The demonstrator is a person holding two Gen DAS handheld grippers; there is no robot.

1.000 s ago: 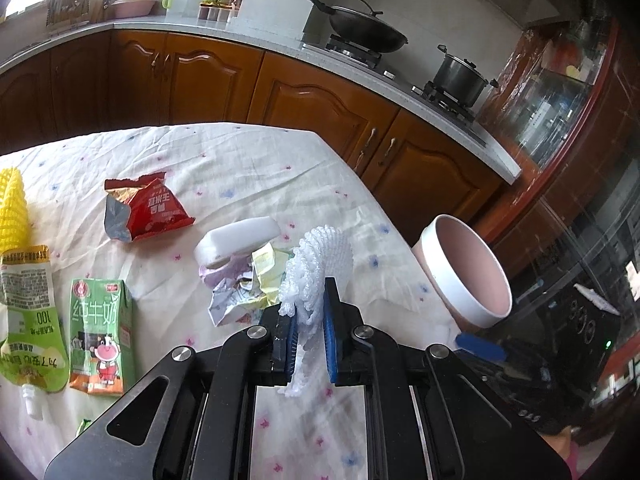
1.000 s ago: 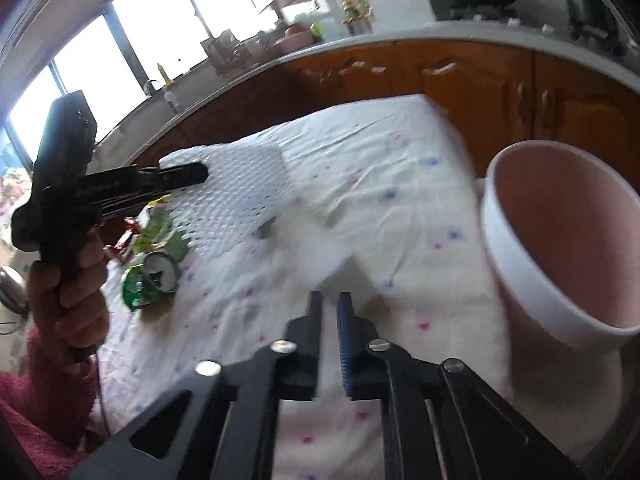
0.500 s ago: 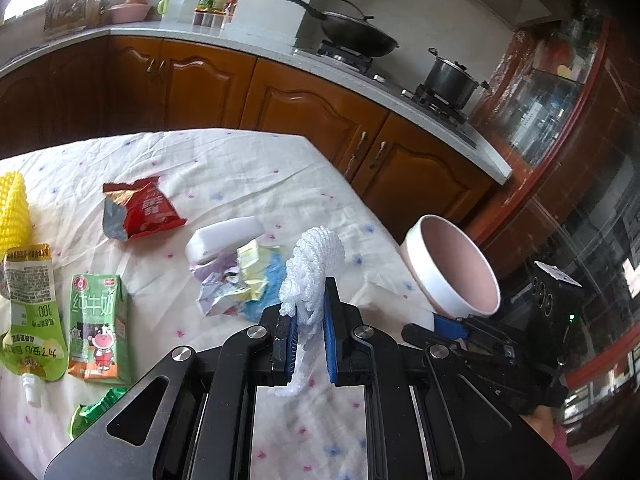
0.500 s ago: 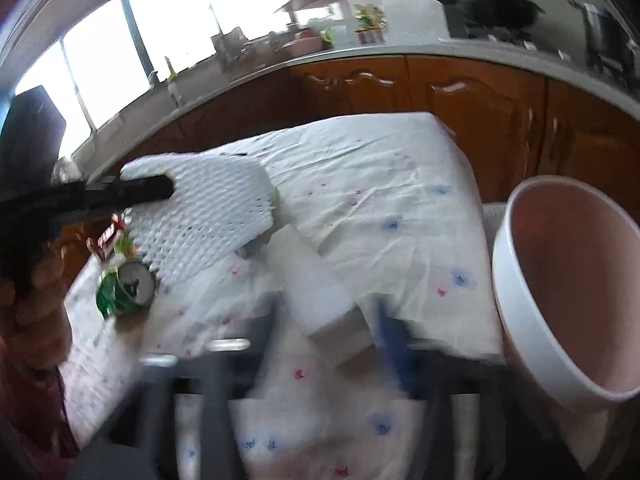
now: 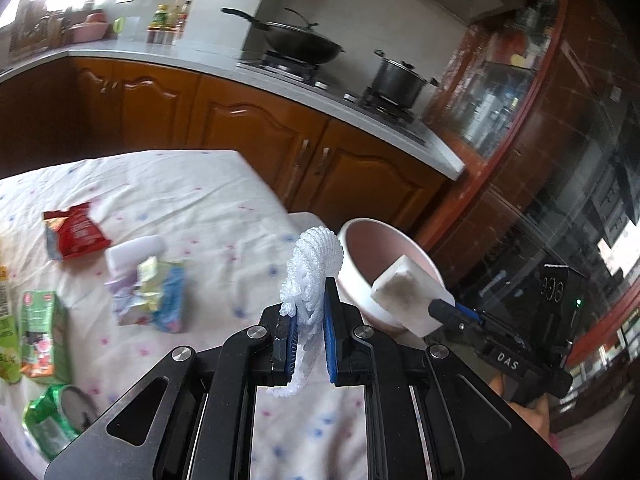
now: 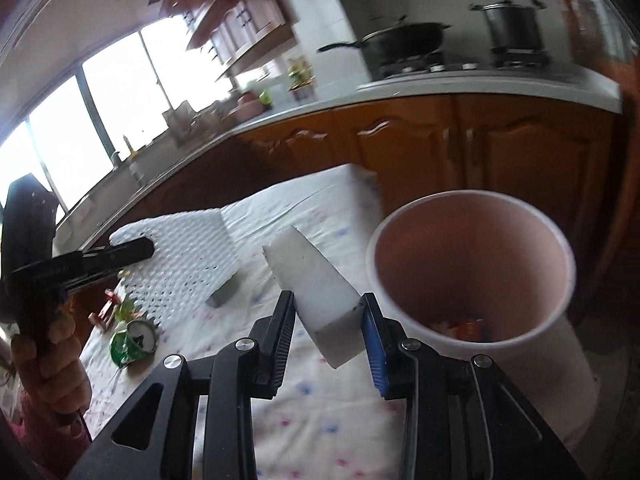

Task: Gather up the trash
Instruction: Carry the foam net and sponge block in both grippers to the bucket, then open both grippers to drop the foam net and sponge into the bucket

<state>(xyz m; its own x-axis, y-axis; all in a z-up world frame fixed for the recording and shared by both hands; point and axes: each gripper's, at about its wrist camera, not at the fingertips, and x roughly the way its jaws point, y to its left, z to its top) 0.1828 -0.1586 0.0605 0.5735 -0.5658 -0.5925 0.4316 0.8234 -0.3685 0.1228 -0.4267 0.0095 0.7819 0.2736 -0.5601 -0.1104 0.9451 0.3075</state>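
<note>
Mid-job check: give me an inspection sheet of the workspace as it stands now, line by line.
Surface: table under a white floral cloth.
Job's things: white foam block and white foam net held aloft; pink bin off the table edge, some trash inside.
Clutter: red snack bag, crumpled wrappers, green milk carton, crushed green can.
Grippers: right gripper shut on the block; left gripper shut on the net.
Cables: nothing seen.
Surroundings: wooden cabinets, wok, steel pot.

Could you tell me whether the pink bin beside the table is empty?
Not empty: the right wrist view shows a few colourful scraps at the bottom of the bin.
</note>
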